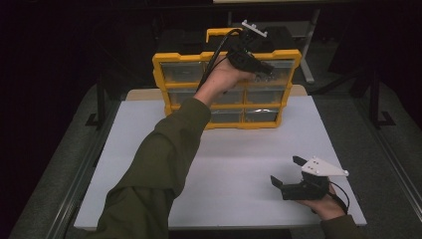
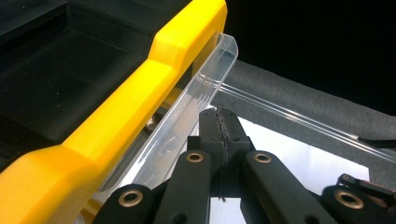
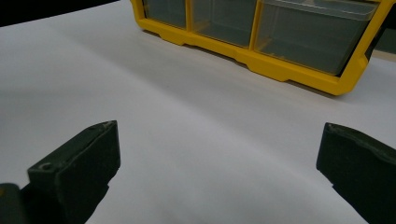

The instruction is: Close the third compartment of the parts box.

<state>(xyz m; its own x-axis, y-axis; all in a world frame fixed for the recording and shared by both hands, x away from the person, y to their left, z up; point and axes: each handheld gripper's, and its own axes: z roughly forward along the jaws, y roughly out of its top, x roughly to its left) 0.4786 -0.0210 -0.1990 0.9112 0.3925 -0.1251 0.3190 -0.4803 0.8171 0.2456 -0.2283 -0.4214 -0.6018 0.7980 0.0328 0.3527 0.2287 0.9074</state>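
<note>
A yellow organizer point(image 1: 169, 64) with several clear drawers stands upright at the back of the white table point(image 1: 239, 159). My left gripper point(image 1: 266, 69) is raised to its top right drawer point(image 1: 284, 73). In the left gripper view the jaws point(image 2: 219, 126) are pressed together, right beside the clear rim of that drawer point(image 2: 196, 93), which sticks out from the yellow frame point(image 2: 140, 98). Whether the tips pinch the rim I cannot tell. My right gripper point(image 1: 285, 169) rests near the table's front right, open with nothing between its fingers point(image 3: 217, 135), facing the organizer's bottom row point(image 3: 289, 72).
A black carry handle area tops the organizer point(image 2: 70, 70). Dark grey floor point(image 1: 393, 124) surrounds the table, with a metal rail along the left edge point(image 1: 79, 179). Bare white tabletop lies between the organizer and the right gripper.
</note>
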